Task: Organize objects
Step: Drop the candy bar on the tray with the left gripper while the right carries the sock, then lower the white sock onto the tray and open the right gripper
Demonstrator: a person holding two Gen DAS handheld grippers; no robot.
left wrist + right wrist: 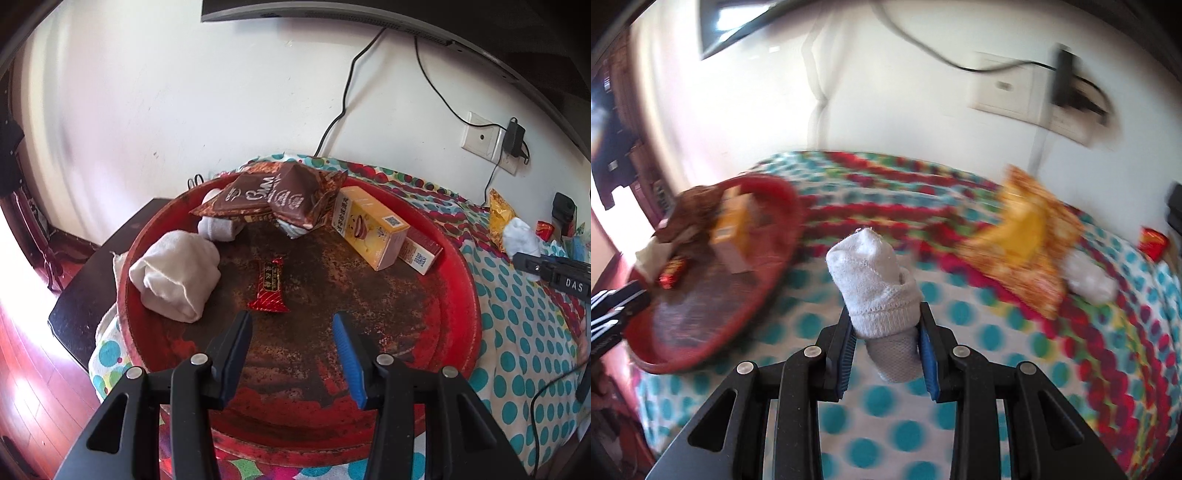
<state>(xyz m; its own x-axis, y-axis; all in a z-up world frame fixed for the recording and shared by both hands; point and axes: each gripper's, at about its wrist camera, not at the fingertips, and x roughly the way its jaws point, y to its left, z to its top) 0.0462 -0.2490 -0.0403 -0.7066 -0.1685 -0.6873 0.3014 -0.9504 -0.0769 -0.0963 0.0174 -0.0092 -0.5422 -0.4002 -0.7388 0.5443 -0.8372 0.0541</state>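
Note:
A round red tray [461,291] lies on the dotted cloth. It holds a rolled white sock [175,275], a second sock [218,227], brown snack packets [273,195], a yellow box [369,229], a red box [423,249] and a red candy [269,288]. My left gripper [293,321] is open and empty above the tray's near part. My right gripper [886,314] is shut on a rolled white sock [871,273] and holds it above the cloth, right of the tray [775,251]. The right wrist view is blurred.
On the cloth right of the tray lie a yellow snack bag [1023,236], a white bundle [1087,280] and a small red packet [1152,240]. A dark table [92,295] stands left of the tray. Cables and a wall socket [484,138] are on the wall behind.

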